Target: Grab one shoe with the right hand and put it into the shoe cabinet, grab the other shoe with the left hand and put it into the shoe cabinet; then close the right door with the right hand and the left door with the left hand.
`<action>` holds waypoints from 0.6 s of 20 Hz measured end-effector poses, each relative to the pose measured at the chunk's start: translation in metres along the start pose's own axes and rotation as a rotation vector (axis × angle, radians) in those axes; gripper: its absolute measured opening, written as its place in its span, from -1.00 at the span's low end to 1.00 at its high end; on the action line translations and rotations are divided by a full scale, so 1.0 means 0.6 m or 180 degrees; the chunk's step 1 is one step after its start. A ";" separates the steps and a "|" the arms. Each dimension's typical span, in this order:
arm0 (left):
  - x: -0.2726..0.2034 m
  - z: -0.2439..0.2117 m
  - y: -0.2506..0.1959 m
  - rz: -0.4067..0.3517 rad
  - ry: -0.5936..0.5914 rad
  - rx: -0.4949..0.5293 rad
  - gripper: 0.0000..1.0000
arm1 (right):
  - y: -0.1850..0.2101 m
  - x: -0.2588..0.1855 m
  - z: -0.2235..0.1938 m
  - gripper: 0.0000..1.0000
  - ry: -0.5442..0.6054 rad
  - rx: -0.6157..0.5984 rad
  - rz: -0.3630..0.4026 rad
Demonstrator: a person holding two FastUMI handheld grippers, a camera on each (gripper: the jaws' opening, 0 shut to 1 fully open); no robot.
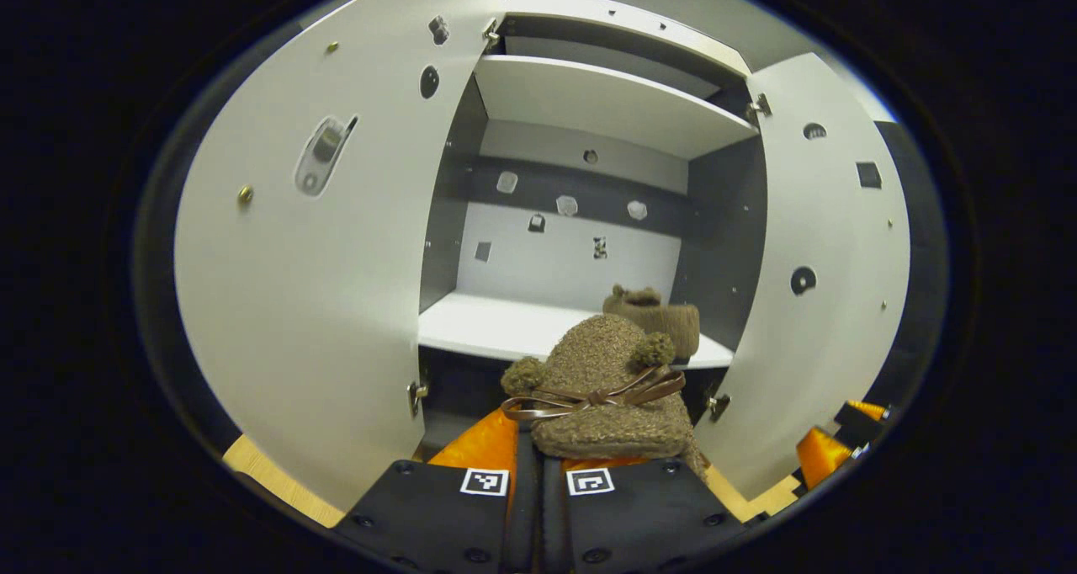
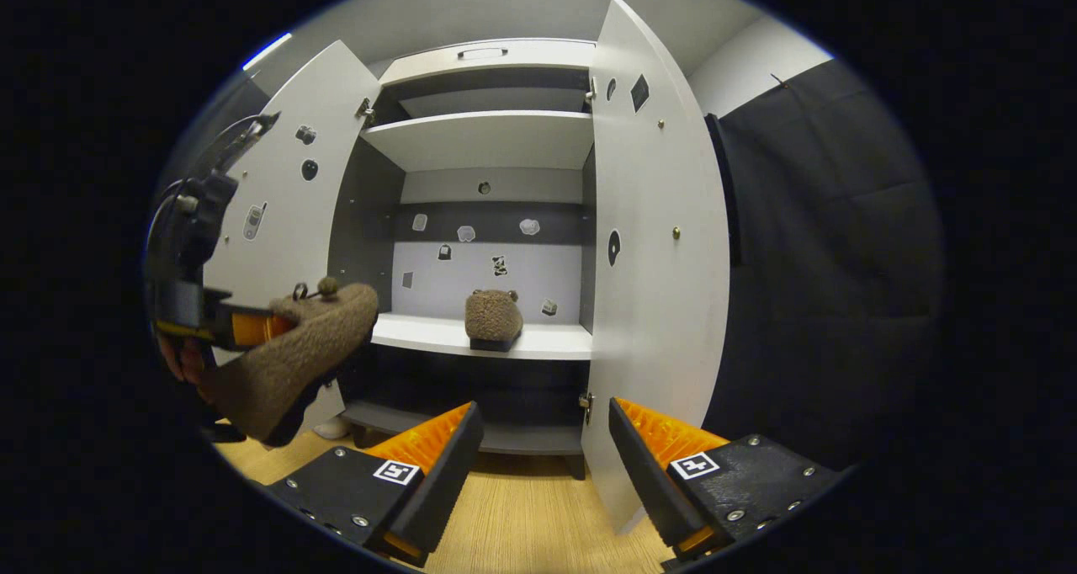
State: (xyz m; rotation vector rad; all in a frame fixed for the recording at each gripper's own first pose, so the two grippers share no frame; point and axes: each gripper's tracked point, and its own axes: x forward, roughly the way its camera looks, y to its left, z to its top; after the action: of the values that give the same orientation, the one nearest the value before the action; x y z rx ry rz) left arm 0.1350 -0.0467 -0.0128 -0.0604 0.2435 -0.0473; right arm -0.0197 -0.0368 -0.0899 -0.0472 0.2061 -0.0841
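Left gripper (image 1: 538,460): fingers nearly together, clamped on second shoe (image 1: 602,389), carried in air before shoe cabinet (image 1: 589,103).
Right gripper (image 2: 538,448): fingers wide, empty, low over wooden floor (image 2: 522,523).
First shoe (image 2: 493,317): already on white shelf (image 2: 421,332), right of middle.
Step in hand, likely: set second shoe on bare shelf to left of first; keep it level, clear shelf's front edge before letting go.
Left door (image 1: 294,246), right door (image 2: 665,246): both swung open, wide gap between; mind door edges.
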 end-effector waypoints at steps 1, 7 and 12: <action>0.039 0.025 0.009 0.0021 -0.0027 0.0005 -0.77 | -0.003 -0.001 0.004 0.85 -0.0006 0.0003 -0.0013; 0.284 0.048 0.033 0.0191 0.0336 -0.0161 -0.77 | -0.026 -0.012 0.012 0.85 -0.0044 0.0023 -0.0143; 0.423 0.010 0.030 0.0272 0.0779 -0.0027 -0.78 | -0.046 -0.015 0.018 0.85 0.0006 0.0043 -0.0202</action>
State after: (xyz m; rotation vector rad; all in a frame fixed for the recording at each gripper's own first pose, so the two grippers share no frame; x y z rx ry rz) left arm 0.3832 -0.0419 -0.0687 -0.0524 0.4905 0.0317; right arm -0.0287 -0.0628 -0.0761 -0.0403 0.2060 -0.1487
